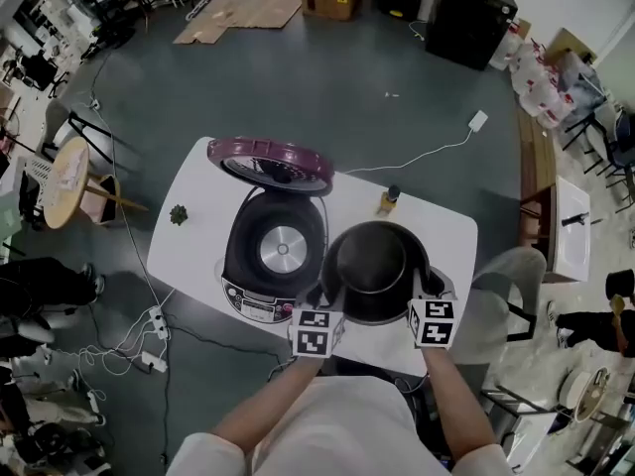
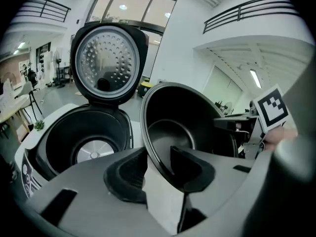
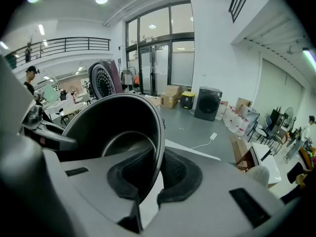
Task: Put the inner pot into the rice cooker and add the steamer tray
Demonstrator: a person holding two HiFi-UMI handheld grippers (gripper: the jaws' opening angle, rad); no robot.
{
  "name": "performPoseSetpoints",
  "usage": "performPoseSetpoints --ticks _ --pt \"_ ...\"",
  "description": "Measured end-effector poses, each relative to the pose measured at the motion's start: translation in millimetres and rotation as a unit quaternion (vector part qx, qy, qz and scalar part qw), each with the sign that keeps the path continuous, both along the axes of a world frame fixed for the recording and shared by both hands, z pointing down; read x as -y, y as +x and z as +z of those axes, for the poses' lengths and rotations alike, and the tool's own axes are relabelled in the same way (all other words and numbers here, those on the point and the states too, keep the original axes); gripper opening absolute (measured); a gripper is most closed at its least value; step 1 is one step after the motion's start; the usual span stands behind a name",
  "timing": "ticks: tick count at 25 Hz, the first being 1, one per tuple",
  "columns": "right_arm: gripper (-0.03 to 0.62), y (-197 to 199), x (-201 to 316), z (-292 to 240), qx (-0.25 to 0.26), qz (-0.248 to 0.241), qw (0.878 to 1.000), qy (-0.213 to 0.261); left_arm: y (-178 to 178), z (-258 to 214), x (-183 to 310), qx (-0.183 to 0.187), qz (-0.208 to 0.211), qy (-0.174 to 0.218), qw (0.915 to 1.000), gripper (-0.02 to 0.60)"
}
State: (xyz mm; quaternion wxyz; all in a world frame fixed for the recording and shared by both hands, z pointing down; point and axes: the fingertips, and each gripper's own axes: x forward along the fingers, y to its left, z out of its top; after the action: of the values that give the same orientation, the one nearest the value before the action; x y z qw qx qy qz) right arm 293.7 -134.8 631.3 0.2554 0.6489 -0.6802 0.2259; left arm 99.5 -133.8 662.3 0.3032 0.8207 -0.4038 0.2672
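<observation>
The dark inner pot (image 1: 372,266) is held up just right of the open rice cooker (image 1: 276,251), whose maroon lid (image 1: 270,160) stands tipped back. My left gripper (image 1: 322,317) is shut on the pot's near-left rim and my right gripper (image 1: 429,313) on its near-right rim. In the left gripper view the rim of the pot (image 2: 182,127) runs between the pads of the left gripper (image 2: 158,169), and the cooker's empty well (image 2: 84,144) lies to the left. In the right gripper view the right gripper (image 3: 157,174) pinches the wall of the pot (image 3: 118,127). No steamer tray shows.
The cooker stands on a white table (image 1: 193,236), together with a small bottle (image 1: 388,199) behind the pot and a small green item (image 1: 179,214) at the left. A white cable (image 1: 427,152) trails off the far edge. A grey chair (image 1: 501,291) sits at the table's right end.
</observation>
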Motion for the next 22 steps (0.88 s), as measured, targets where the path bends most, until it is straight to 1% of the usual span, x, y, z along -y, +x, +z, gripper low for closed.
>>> performPoseSetpoints --ticks 7,12,16,22 --pt "0.051 -19.3 0.3 -30.0 -0.005 0.008 1.0 0.028 -18.8 -27.0 8.7 -0.002 0.009 0.028 0.9996 0.16" --pt "0.054 -37.3 3.2 -43.9 0.0 0.011 0.999 0.042 -36.9 -48.0 16.7 -0.002 0.01 0.053 0.9985 0.156" --pt "0.054 -52.0 11.7 -54.5 0.002 0.002 0.999 0.053 -52.5 -60.6 22.0 0.002 0.005 0.07 0.9976 0.16" --pt "0.055 -91.9 25.3 -57.0 0.004 -0.022 0.998 0.062 -91.7 -66.0 28.6 0.014 -0.013 0.081 0.9966 0.158"
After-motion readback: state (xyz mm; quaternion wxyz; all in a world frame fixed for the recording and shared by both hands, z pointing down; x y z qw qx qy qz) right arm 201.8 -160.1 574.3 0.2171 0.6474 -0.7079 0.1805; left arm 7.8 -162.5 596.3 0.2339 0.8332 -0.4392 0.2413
